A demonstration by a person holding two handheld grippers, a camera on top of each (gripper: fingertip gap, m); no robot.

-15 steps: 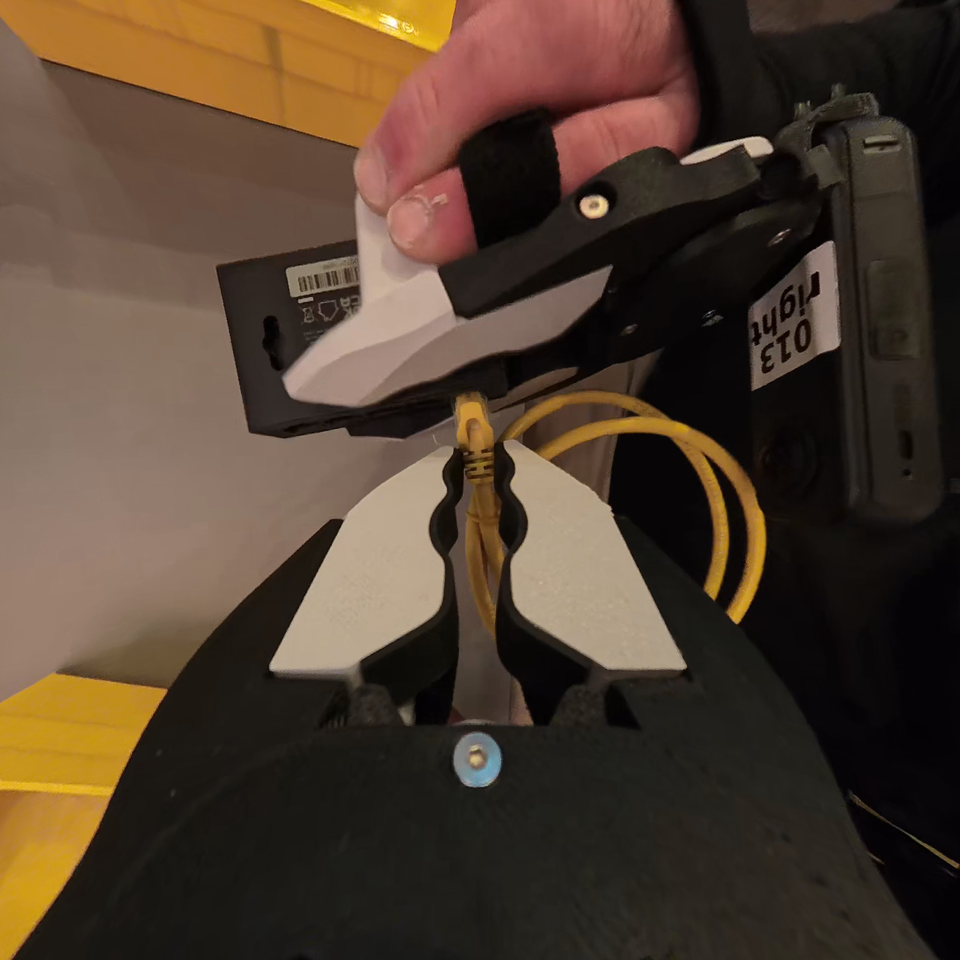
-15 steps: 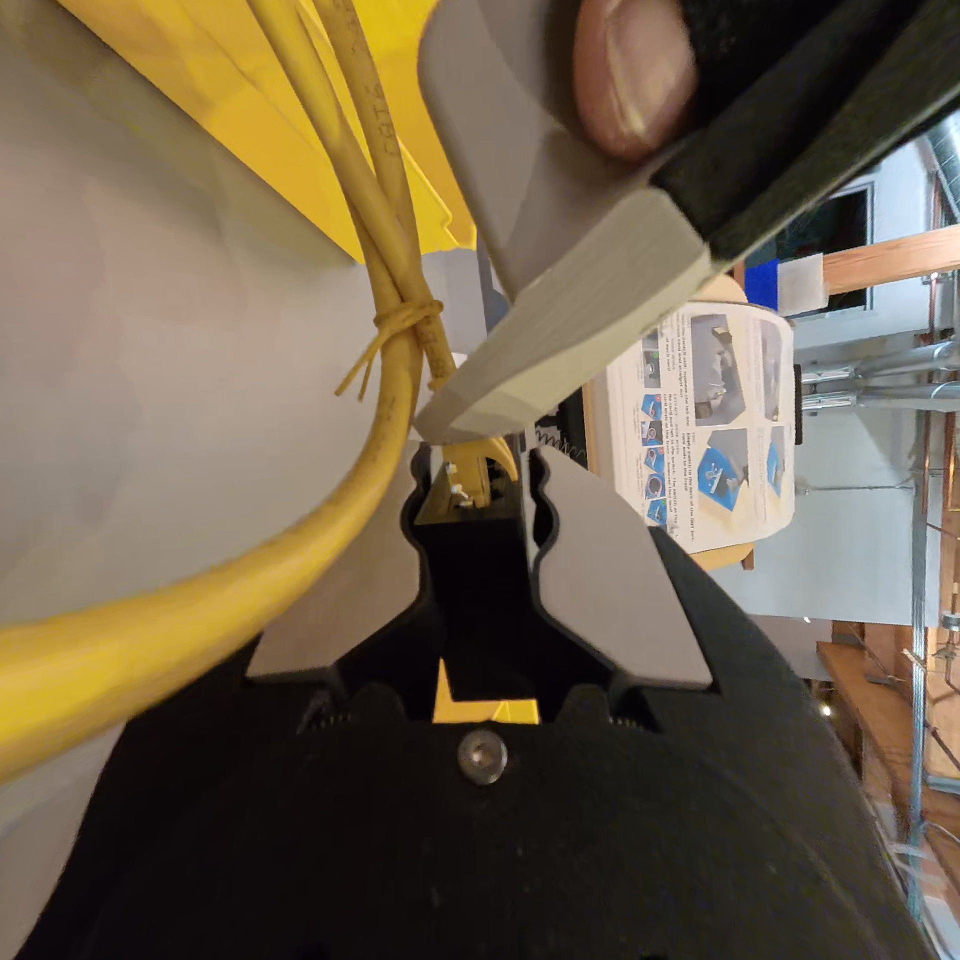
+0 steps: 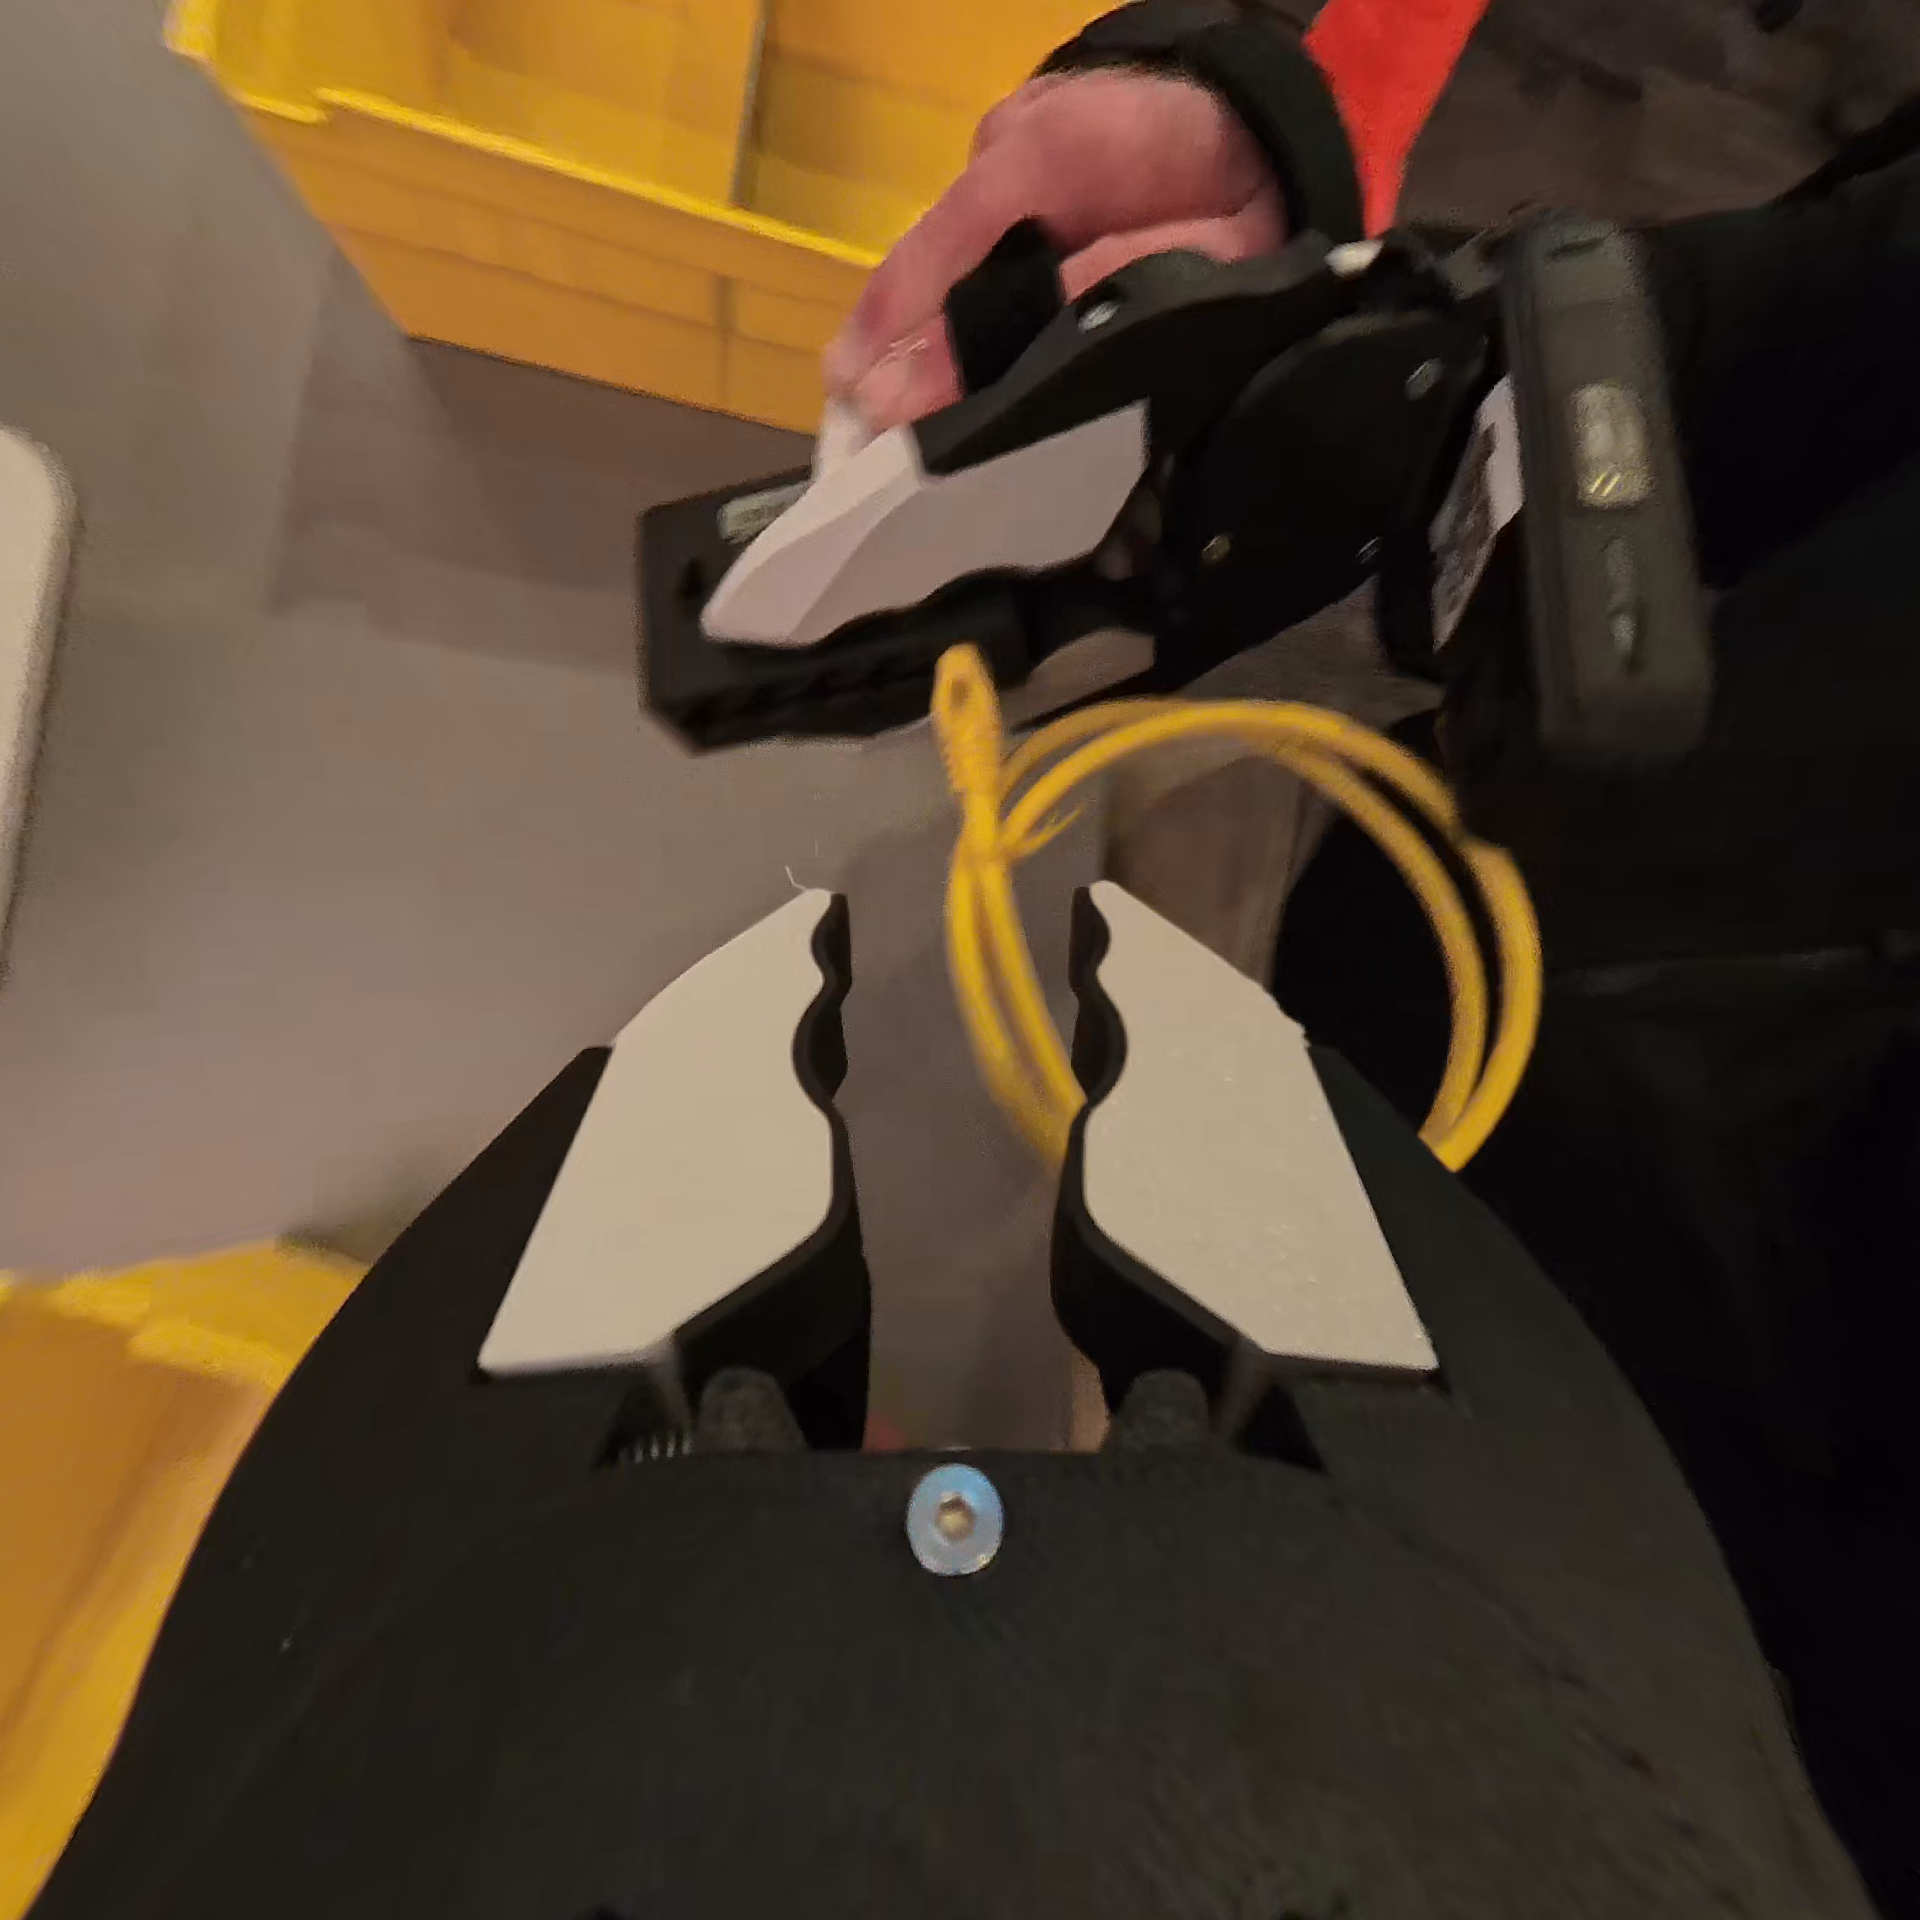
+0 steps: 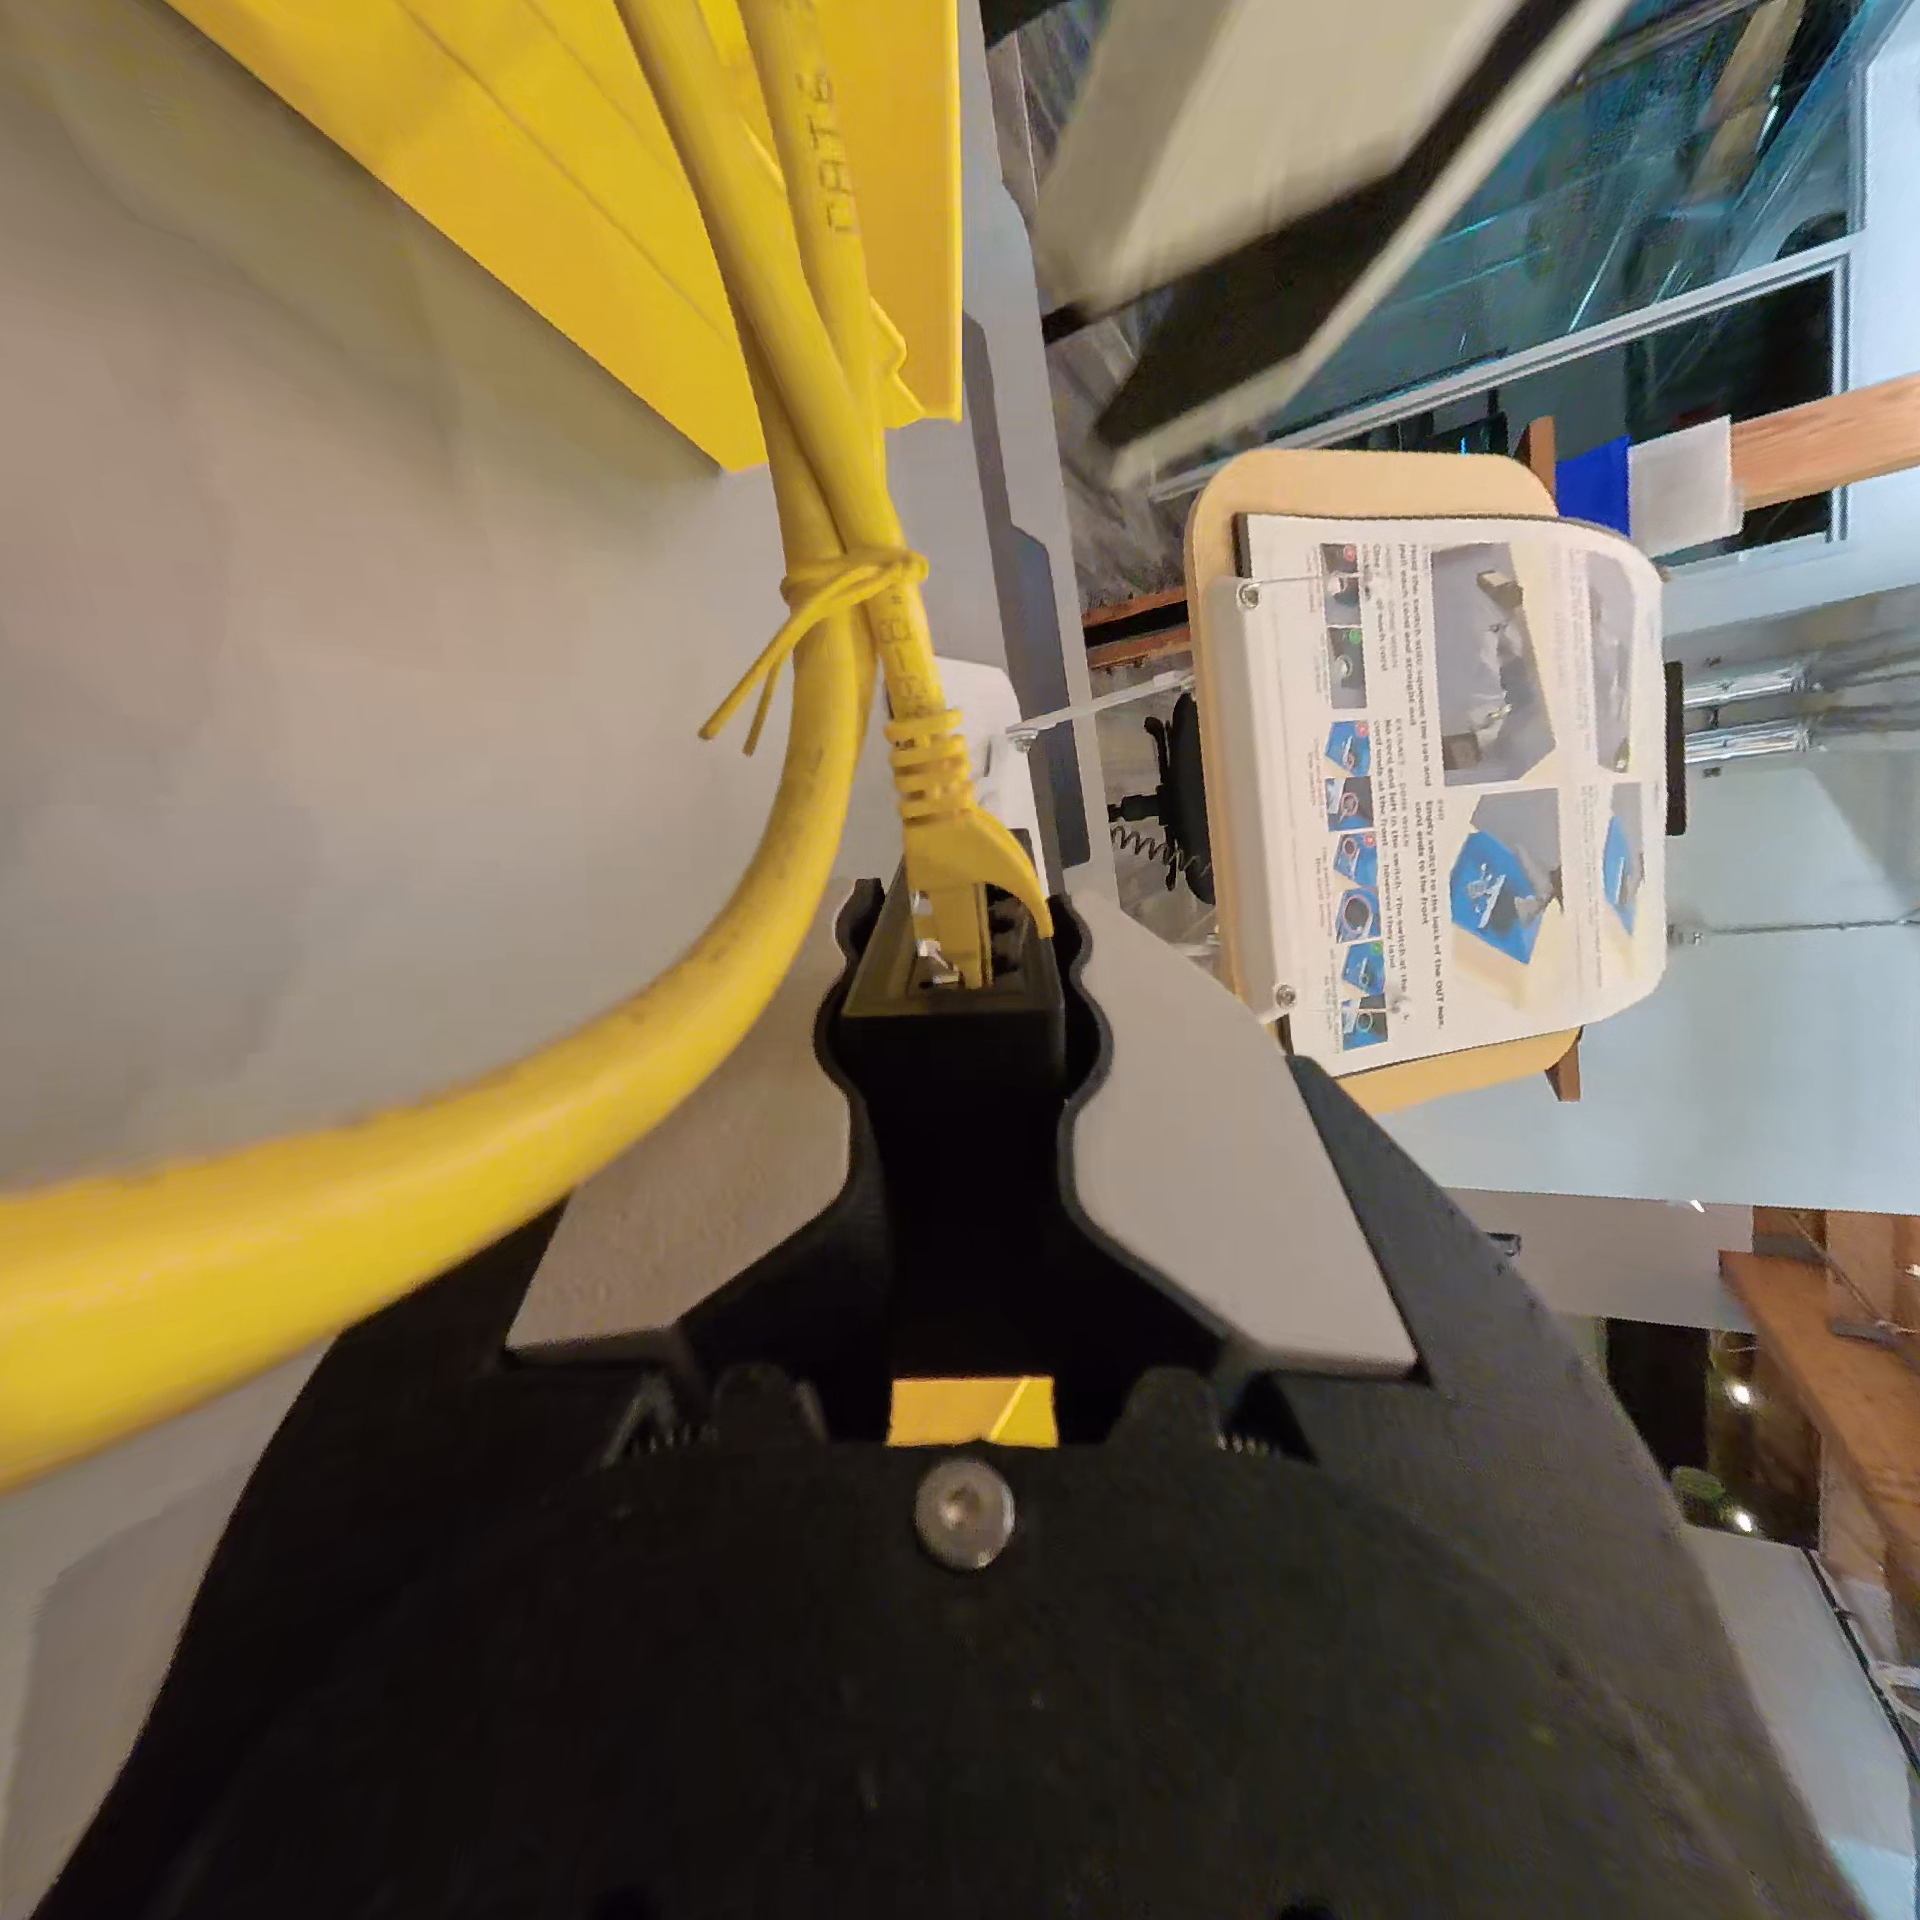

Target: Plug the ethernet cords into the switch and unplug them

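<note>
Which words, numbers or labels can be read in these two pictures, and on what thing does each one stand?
I do not copy out writing; this is where it stands.
Yellow ethernet cord: dark print along its jacket, readable.
Instruction sheet on the board: text between photos, mostly too small.
Label on the switch: blurred, unreadable.
White sticker on the right gripper: blurred, unreadable.

Left gripper (image 3: 958, 914) agape (right (image 4: 961, 925) clamped)
</note>
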